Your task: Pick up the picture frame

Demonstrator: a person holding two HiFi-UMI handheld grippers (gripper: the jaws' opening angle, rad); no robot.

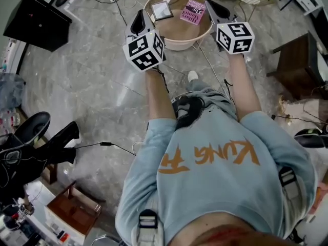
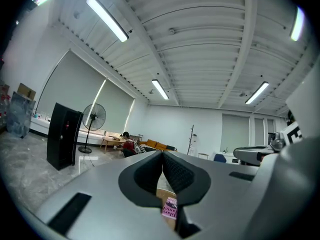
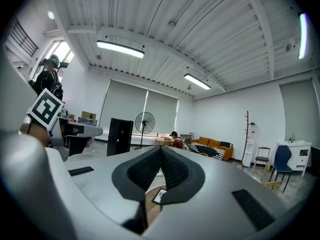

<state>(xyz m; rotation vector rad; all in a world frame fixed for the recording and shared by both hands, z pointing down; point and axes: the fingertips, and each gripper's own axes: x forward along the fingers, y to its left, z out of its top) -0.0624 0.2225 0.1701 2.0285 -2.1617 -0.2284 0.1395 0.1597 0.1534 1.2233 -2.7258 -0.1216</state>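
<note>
picture frame (image 1: 161, 10) left of booklet (image 1: 192, 11), both on round table (image 1: 180, 34)

**Surfaces and finishes**

Left gripper (image 2: 162, 156), right gripper (image 3: 160, 153): smooth matt grey plastic shells. Pads (image 2: 179, 175): black, finely ribbed, rubbery-looking. Picture frame (image 1: 161, 10): grey rim, glossy pane. Booklet (image 1: 193, 12): pink printed paper. Round table (image 1: 179, 42): beige, matt. Floor (image 1: 97, 81): grey marble-look, polished. Sweatshirt (image 1: 215, 183): pale blue cloth.
</note>
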